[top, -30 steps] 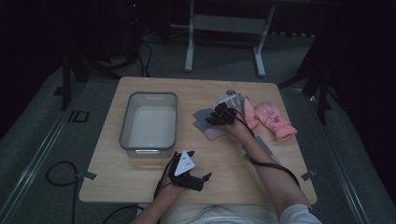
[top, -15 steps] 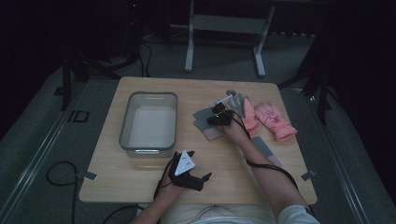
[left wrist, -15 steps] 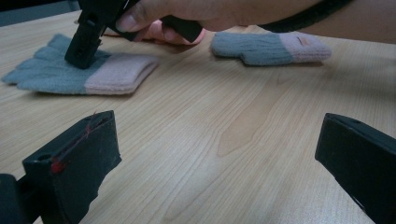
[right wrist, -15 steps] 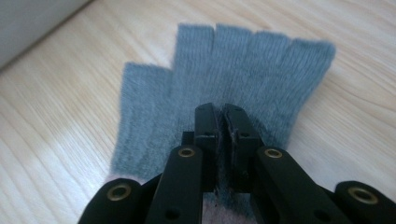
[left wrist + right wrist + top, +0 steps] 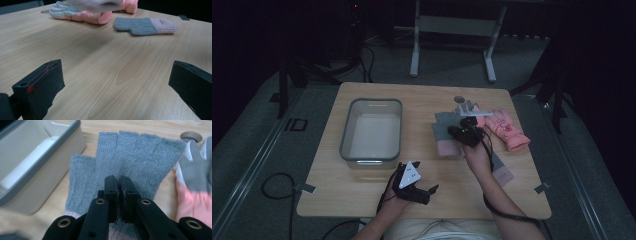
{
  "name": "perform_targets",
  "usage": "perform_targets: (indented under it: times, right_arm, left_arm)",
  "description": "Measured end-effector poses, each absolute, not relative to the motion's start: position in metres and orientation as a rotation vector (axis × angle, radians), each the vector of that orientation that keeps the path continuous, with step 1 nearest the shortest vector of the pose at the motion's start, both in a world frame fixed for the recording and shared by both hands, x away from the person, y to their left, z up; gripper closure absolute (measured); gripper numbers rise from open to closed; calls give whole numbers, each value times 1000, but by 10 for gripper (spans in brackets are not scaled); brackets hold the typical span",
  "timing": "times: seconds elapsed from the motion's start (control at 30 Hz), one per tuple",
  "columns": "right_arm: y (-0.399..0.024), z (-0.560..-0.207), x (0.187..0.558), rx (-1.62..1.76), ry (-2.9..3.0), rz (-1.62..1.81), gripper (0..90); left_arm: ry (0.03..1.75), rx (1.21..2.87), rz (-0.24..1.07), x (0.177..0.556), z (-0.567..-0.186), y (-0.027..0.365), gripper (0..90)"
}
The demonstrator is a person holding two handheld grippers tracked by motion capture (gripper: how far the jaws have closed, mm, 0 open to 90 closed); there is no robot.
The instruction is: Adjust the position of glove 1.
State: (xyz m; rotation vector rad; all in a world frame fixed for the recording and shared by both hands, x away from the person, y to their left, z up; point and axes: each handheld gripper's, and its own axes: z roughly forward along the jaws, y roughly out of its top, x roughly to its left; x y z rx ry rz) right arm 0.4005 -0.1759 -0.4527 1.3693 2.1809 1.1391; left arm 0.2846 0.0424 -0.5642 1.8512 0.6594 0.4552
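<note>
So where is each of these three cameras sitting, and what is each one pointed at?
High view: above the person's side, looking forward and down on the table; both forearms show, with the left hand-held gripper and right hand-held gripper.
Left gripper view: rides low over the wood, facing the second grey glove; its two black jaws stand wide apart.
Right gripper view: looks along its jaws, pinched on the grey fingerless glove, the tub beside it.
Shared: the high view and right gripper view both show that held glove and the tub.
</note>
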Motion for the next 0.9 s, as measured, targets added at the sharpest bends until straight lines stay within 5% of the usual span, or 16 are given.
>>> perform_targets:
  times: [0.43, 0.9]
  right_arm:
    - [-198, -494, 327, 1516, 2135, 1071, 853]
    - [-176, -531, 329, 1567, 2173, 1013, 849]
  left_arm:
    - [661, 1842, 468, 284, -564, 43, 0]
    - [655, 1846, 472, 284, -564, 43, 0]
